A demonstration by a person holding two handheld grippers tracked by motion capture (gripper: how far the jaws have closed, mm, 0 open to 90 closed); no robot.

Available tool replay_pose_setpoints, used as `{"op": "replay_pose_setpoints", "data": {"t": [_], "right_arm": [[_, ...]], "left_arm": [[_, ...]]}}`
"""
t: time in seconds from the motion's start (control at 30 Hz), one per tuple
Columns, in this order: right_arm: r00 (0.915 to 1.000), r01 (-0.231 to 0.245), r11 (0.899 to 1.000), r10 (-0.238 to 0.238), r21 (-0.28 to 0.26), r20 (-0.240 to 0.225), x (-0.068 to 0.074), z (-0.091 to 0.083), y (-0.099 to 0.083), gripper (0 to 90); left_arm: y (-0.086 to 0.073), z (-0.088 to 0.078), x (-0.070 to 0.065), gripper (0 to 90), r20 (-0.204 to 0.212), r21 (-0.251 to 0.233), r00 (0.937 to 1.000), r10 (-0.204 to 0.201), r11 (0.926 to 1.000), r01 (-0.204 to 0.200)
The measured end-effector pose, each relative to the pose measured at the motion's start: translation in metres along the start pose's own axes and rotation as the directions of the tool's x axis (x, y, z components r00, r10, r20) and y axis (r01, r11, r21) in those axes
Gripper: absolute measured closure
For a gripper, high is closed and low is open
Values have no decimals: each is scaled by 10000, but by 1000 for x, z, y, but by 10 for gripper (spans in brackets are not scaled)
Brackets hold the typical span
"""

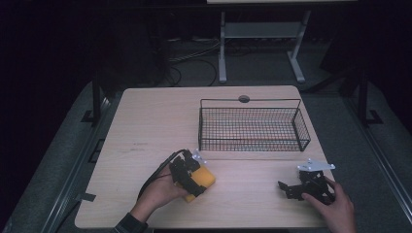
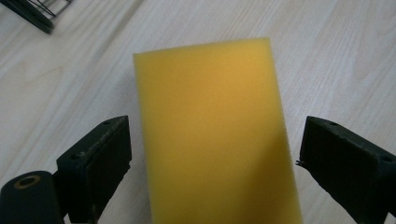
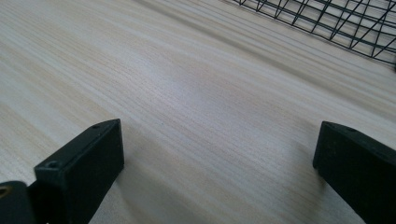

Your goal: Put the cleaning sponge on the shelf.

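Left gripper [image 2: 212, 163]: jaws spread wide, one on each side of the yellow sponge [image 2: 212, 135], gaps showing, not touching it.
Right gripper [image 3: 219, 168]: jaws spread, bare wood between.
Sponge position: flat on the table [image 1: 160, 121], front left.
Wire basket [image 1: 252, 127]: back right.

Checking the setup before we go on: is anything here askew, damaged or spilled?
Nothing stands out. The yellow sponge lies flat and intact on the table between the open jaws of the left gripper. The wire basket stands upright, empty. The right gripper is open over bare wood.
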State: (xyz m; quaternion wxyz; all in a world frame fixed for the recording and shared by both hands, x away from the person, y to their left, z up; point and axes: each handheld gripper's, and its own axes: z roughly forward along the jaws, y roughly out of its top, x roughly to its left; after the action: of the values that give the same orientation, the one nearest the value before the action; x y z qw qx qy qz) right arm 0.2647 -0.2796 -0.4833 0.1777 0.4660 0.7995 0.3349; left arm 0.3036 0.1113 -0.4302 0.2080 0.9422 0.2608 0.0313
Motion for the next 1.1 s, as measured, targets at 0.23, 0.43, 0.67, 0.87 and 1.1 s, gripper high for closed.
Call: {"op": "replay_pose_setpoints", "data": {"t": [0.23, 0.43, 0.67, 0.87, 1.1], "right_arm": [[10000, 0, 10000, 0, 1, 1, 0, 0, 0, 13], [10000, 1, 10000, -1, 1, 0, 0, 0, 0, 13], [10000, 1, 10000, -1, 0, 0, 0, 0, 0, 13], [10000, -2, 10000, 2, 2, -1, 0, 0, 0, 13], [10000, 1, 10000, -1, -1, 2, 0, 0, 0, 13]], "left_arm": [[0, 9, 0, 87, -20, 389, 9999, 151, 9991, -150], [0, 14, 0, 89, -24, 561, 9998, 202, 9982, -201], [-1, 17, 1, 102, -48, 694, 9998, 181, 9974, -177], [-1, 17, 1, 137, -79, 693, 9998, 189, 9974, -184], [-1, 17, 1, 153, -101, 656, 9997, 222, 9976, -215]]}}
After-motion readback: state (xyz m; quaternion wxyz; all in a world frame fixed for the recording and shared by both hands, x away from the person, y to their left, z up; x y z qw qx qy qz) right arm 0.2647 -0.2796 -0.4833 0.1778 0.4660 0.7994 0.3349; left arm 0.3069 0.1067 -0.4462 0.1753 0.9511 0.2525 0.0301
